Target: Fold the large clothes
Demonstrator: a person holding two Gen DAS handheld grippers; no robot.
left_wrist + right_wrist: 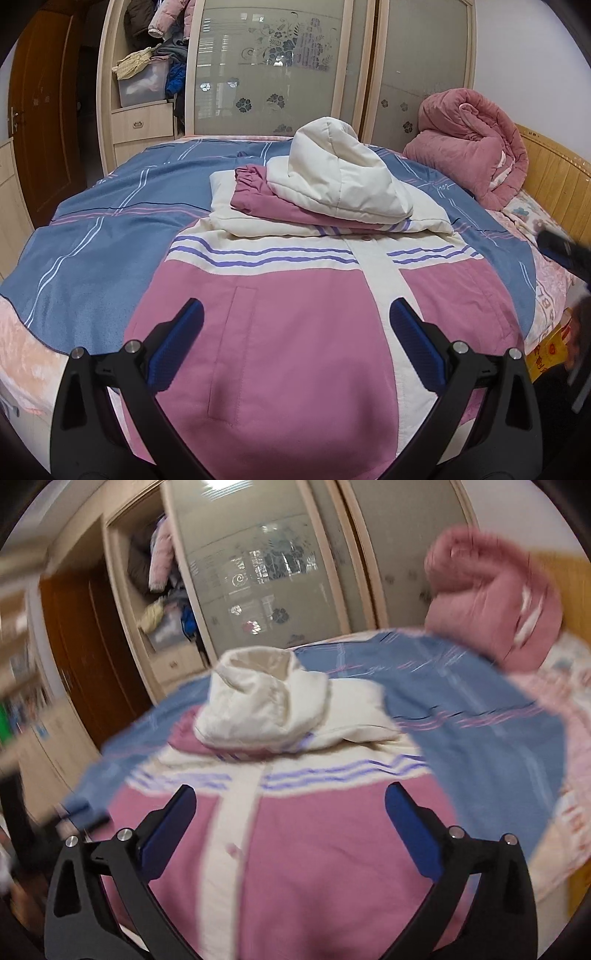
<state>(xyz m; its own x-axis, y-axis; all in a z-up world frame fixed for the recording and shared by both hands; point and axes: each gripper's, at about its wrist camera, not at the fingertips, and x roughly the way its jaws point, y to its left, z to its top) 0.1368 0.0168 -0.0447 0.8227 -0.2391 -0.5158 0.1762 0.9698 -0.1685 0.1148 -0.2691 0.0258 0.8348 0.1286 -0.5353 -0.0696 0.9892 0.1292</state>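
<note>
A large pink and cream hooded jacket [295,332] lies front up on the bed, with purple stripes across the chest and a cream placket down the middle. Its sleeves are folded across the chest and the cream hood [332,173] rests on top. My left gripper [295,325] is open and empty, just above the jacket's lower body. In the right wrist view, blurred by motion, the same jacket [314,849] and hood [258,701] show. My right gripper [291,812] is open and empty above the jacket's lower half. Its dark tip [565,251] shows at the left wrist view's right edge.
A blue striped blanket [110,240] covers the bed under the jacket. A rolled pink quilt [476,147] sits at the far right by the wooden headboard [554,177]. A wardrobe [266,66] with frosted sliding doors stands behind the bed, and a brown door [44,110] is at left.
</note>
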